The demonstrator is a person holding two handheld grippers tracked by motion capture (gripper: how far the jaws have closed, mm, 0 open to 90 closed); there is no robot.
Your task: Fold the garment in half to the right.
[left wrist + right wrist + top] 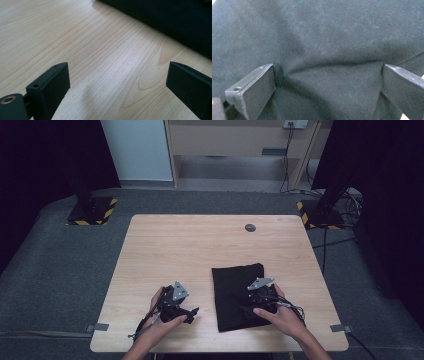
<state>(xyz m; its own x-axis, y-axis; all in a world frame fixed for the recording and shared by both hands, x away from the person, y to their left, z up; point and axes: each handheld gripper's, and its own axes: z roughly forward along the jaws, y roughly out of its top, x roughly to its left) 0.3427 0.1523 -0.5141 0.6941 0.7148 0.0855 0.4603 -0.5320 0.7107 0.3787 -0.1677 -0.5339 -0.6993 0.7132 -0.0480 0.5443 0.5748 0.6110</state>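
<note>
A black folded cloth (pixel 234 290) lies flat on the wooden table (pixel 175 250), right of centre and near the front edge. My right gripper (pixel 246 310) rests over the cloth's right half, held by a hand. In the right gripper view its jaws stand wide apart (pixel 328 85) with a raised crease of the cloth (pixel 324 37) between them, and the pads are not pressing it. My left gripper (pixel 192 315) sits on bare wood just left of the cloth. Its jaws are wide open (pixel 117 82) with nothing between them, and the cloth's edge (pixel 175 22) lies beyond.
A small round grey disc (pixel 250 227) sits at the table's far side. Grey tape tabs (pixel 100 326) (pixel 340 328) mark the front corners. Two stands with striped bases (pixel 92 212) (pixel 320 215) flank the table on grey carpet, with cables at the right.
</note>
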